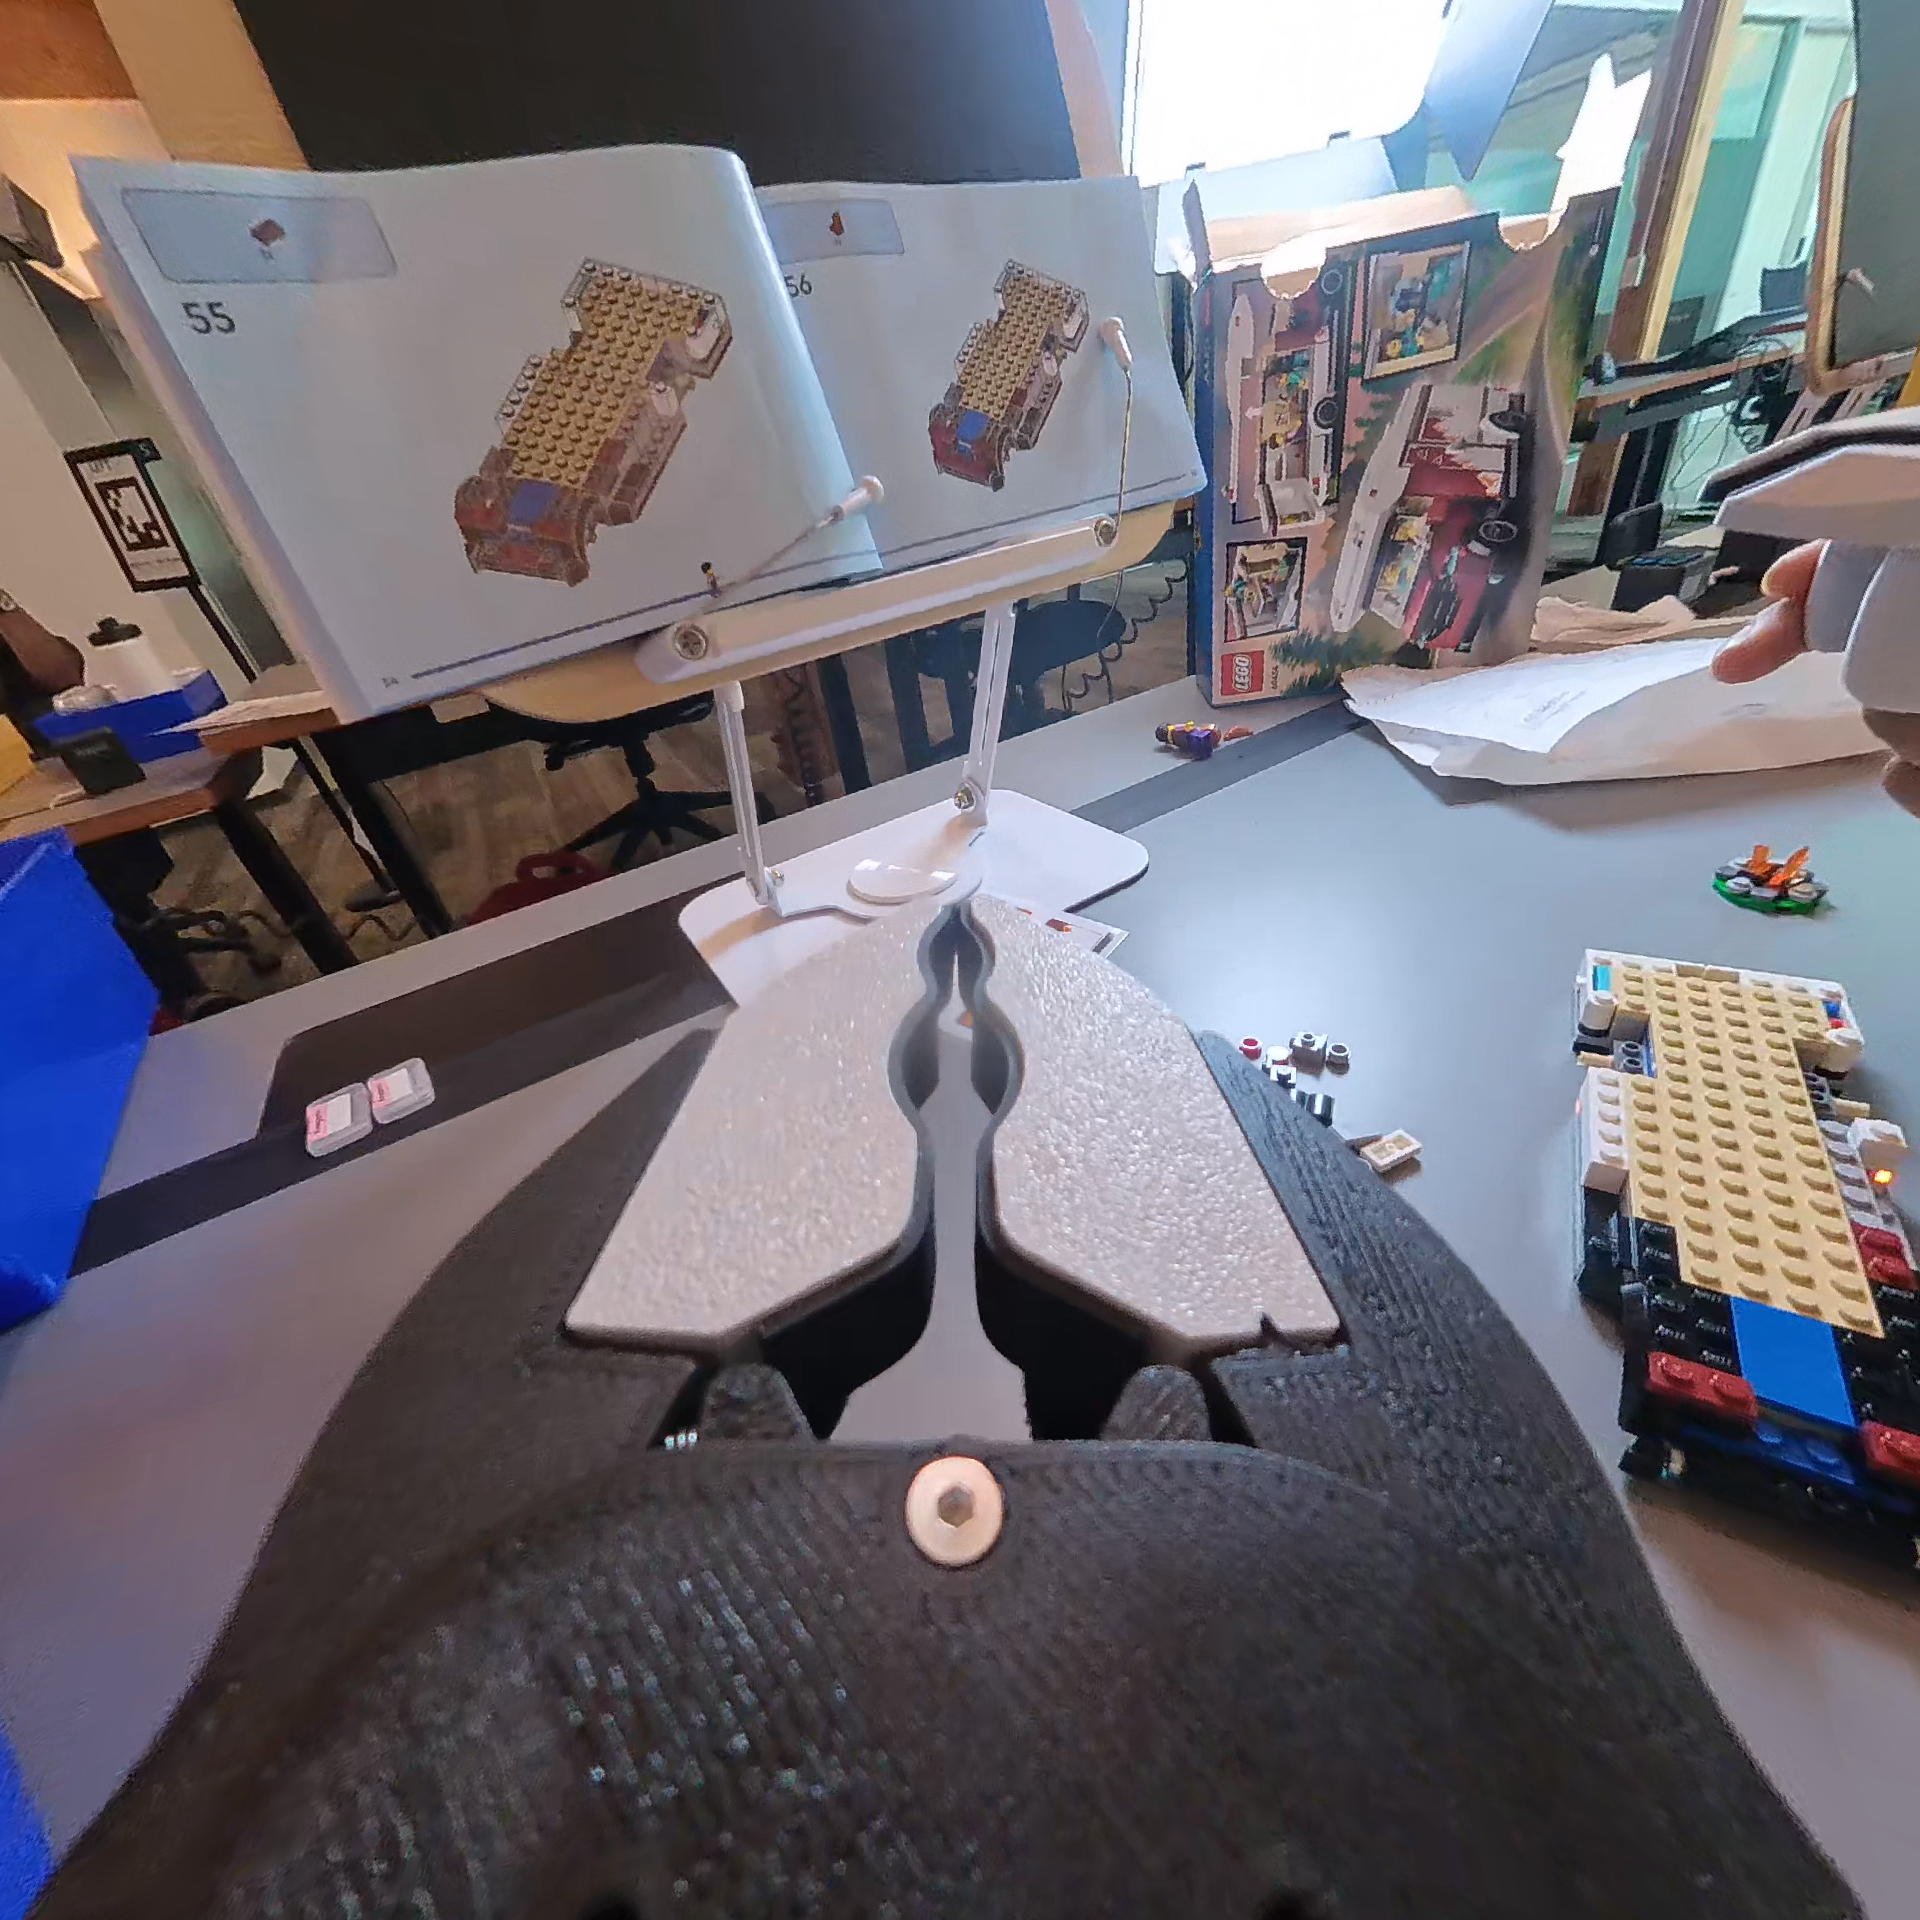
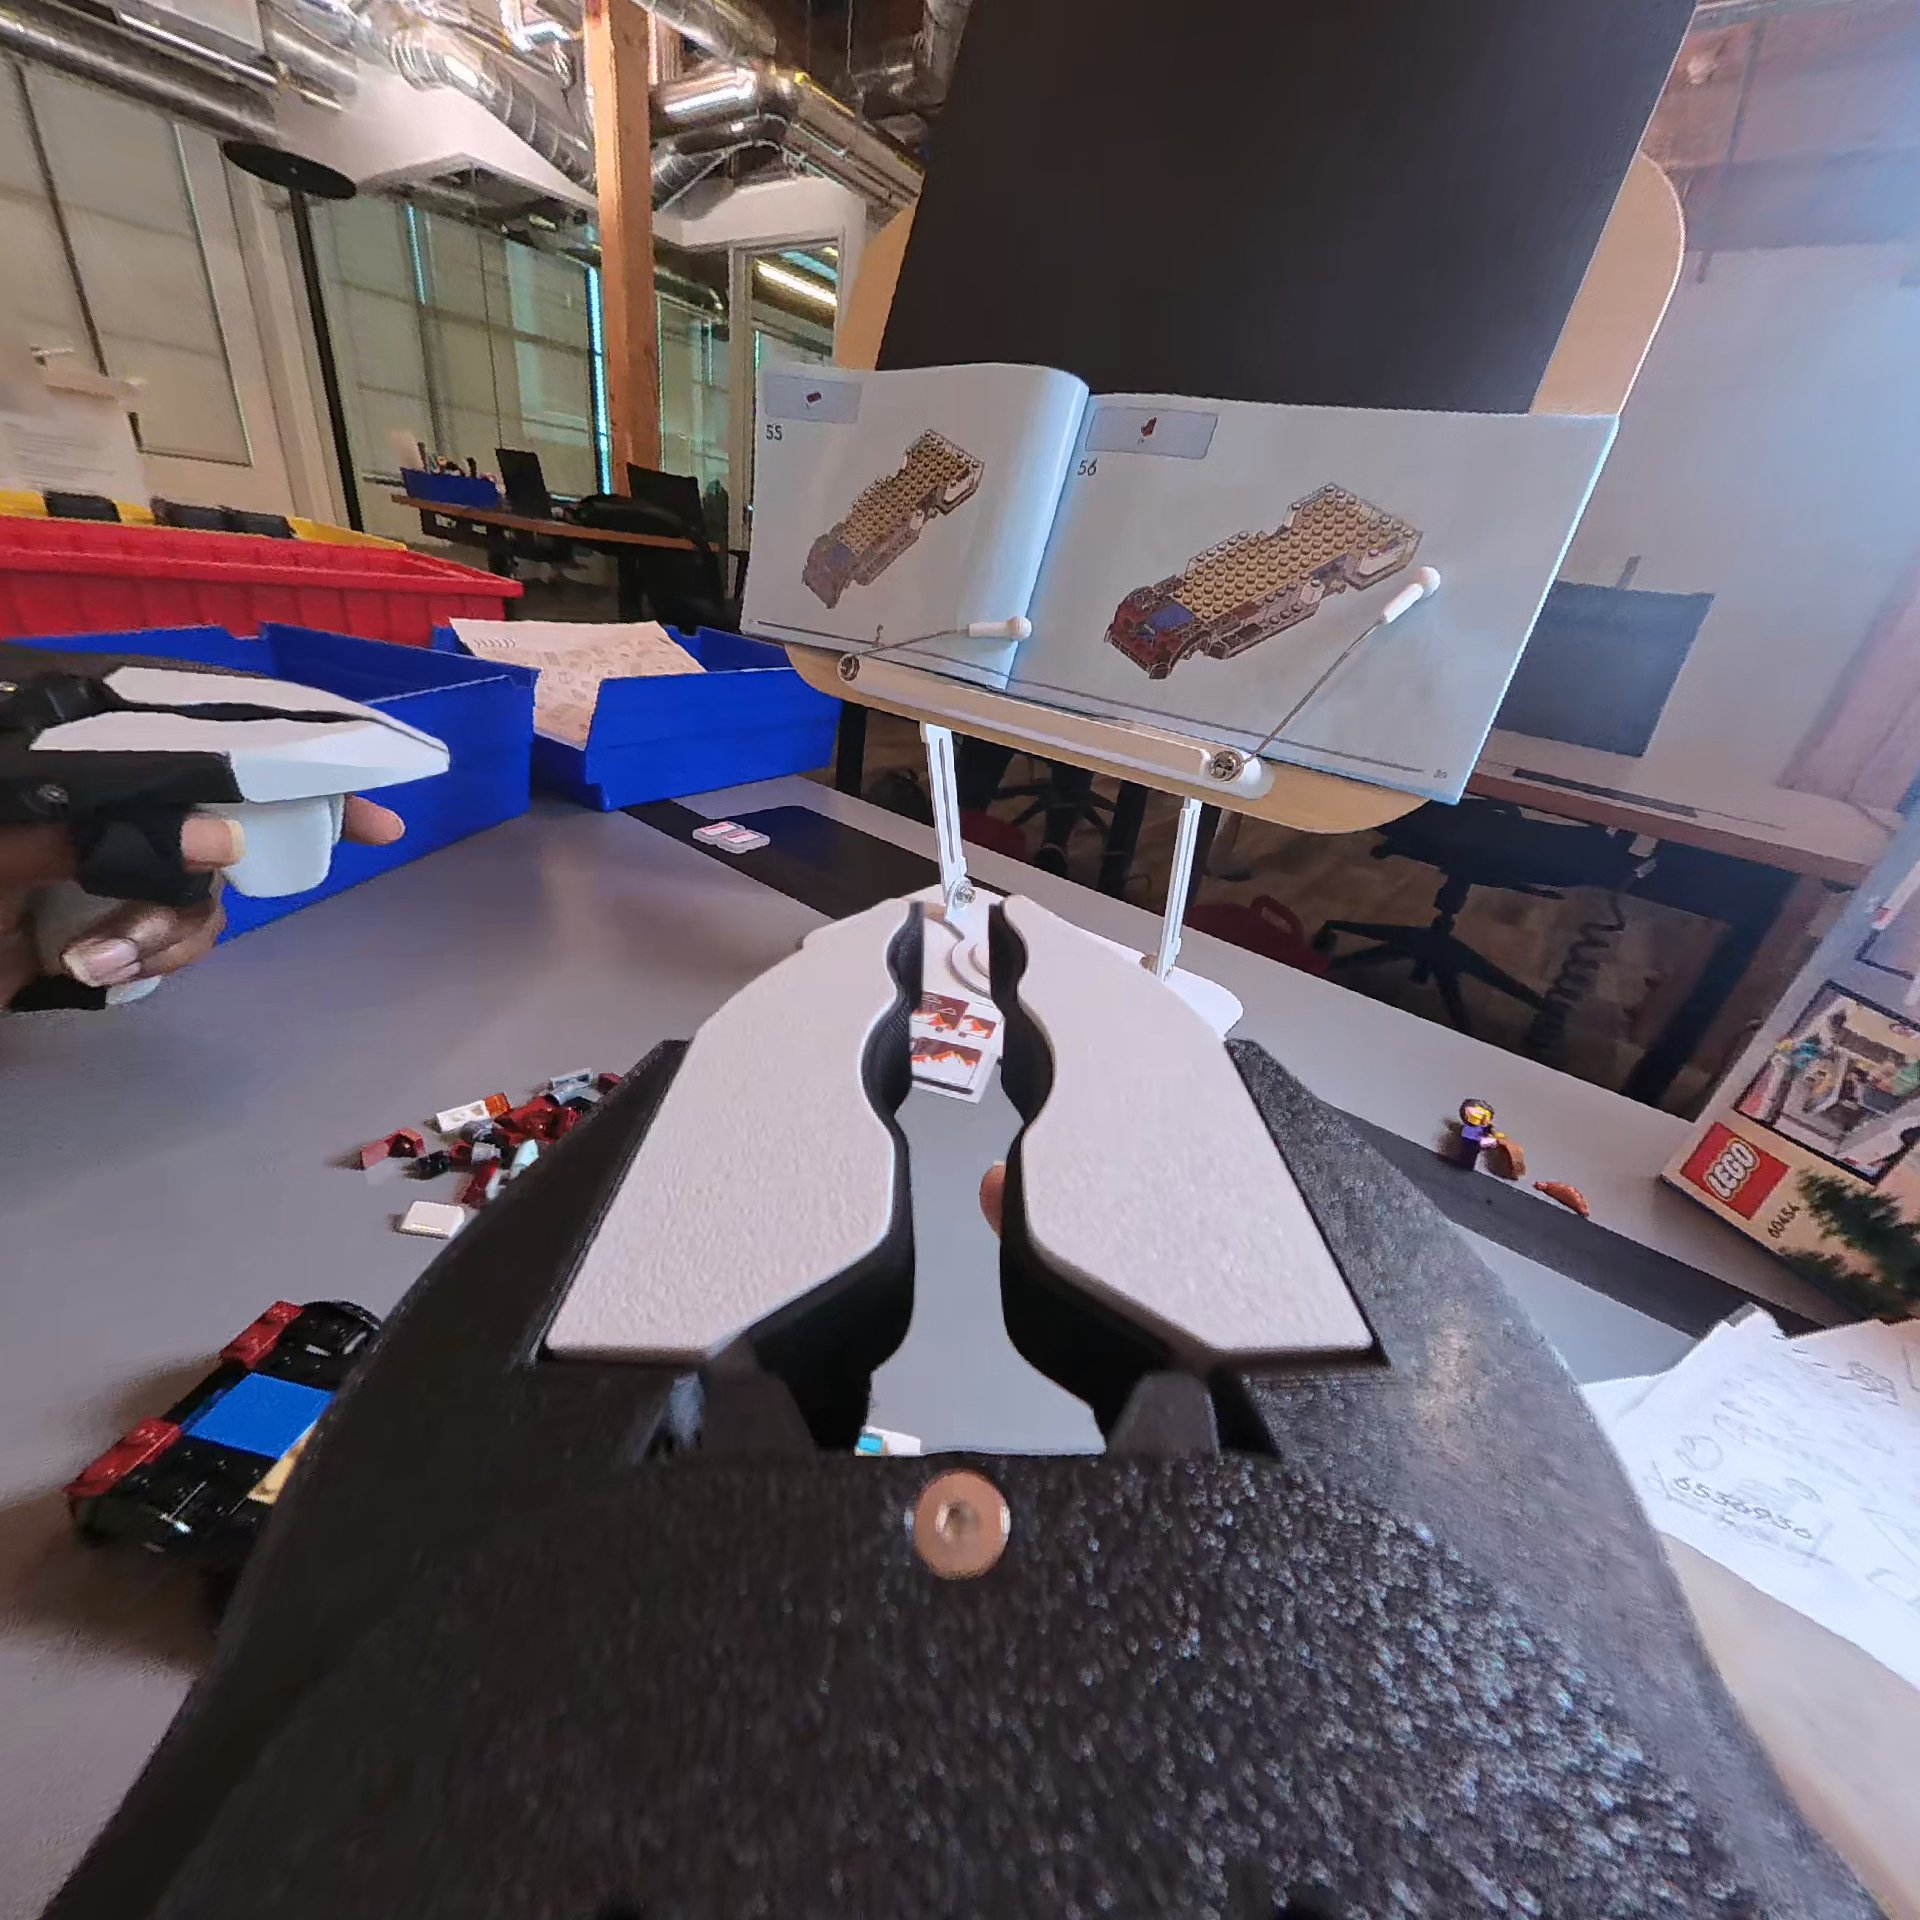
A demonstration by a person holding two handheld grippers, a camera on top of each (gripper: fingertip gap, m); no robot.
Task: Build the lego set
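Note:
My left gripper [image 1: 956,920] is shut with nothing between its fingers. It hovers over the grey table [image 1: 1403,935], in front of the white base of a book stand [image 1: 914,862]. A tan-topped brick vehicle [image 1: 1725,1164] lies to its right, with small loose pieces [image 1: 1299,1070] between them. My right gripper [image 2: 954,920] is open by a narrow gap and holds nothing. A sticker sheet [image 2: 951,1039] lies on the table below that gap. The vehicle [image 2: 229,1423] and a heap of dark red pieces [image 2: 499,1132] lie to its left. The left gripper also shows in the right wrist view [image 2: 260,748], held in a hand.
An open instruction booklet [image 1: 623,395] rests on the stand. A toy box [image 1: 1382,436] and white paper bags [image 1: 1610,707] are at the right. A small campfire build [image 1: 1769,881] and a minifigure [image 1: 1195,738] lie on the table. Blue bins [image 2: 675,717] and a red bin [image 2: 208,582] stand at the left. Some 20 cm of space lies between my two pairs of fingers. It is some 15 cm from my right tips to the tan-topped brick vehicle [image 1: 1725,1164].

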